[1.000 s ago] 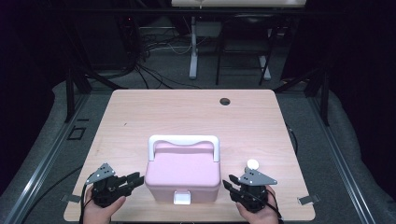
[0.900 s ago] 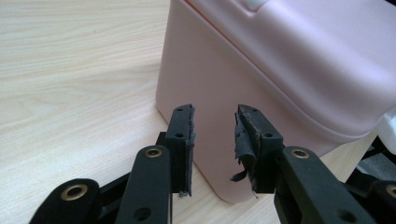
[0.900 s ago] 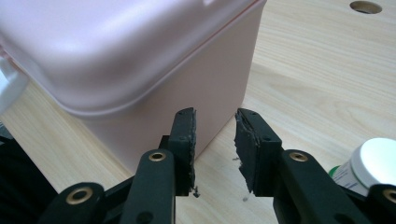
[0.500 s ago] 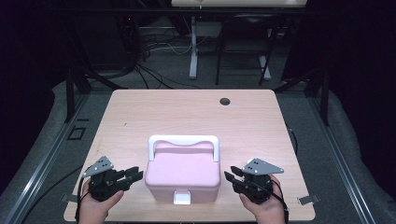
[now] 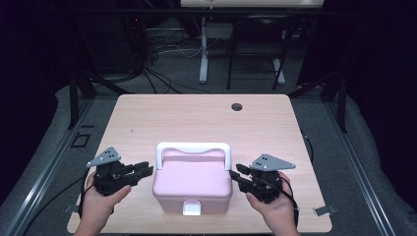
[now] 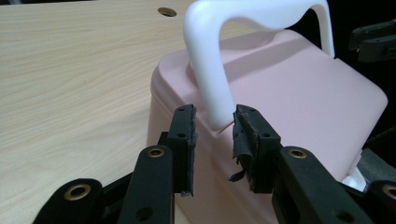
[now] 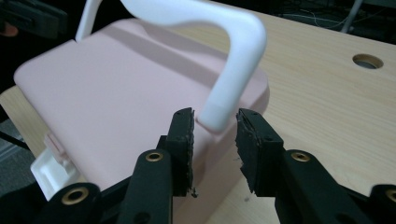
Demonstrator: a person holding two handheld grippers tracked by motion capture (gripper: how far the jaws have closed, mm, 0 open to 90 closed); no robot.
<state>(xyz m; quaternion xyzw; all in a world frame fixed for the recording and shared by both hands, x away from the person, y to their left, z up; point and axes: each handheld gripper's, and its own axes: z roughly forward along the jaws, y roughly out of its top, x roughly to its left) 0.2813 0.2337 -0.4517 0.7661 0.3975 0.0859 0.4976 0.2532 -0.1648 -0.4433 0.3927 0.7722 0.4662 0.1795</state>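
One pink box (image 5: 192, 183) sits at the near edge of the counter (image 5: 196, 120), roughly midway between its left and right sides. It has a rounded lid and one white handle (image 5: 193, 149) that stands upright over the far part of the lid, its two legs coming down at the box's left and right ends. One white latch (image 5: 191, 207) sits at the middle of the near wall.

Two claws flank the box, one on each side, each held in one of the person's two hands. The left claw (image 5: 142, 170) is just beside the left end of the box and points toward it. In the left gripper view its two black jaws stand spread apart, with the foot of the handle's left leg (image 6: 211, 79) seen between the tips; whether the pads touch it cannot be told, and they are not pressed onto it. The right claw (image 5: 236, 173) is just beside the right end and points inward in the same way. In the right gripper view its two jaws are spread too, with the foot of the handle's right leg (image 7: 232, 79) showing in the gap and daylight on both sides.

Farther out, the counter bears one round hole (image 5: 237, 106) near its far edge, well apart from the box.
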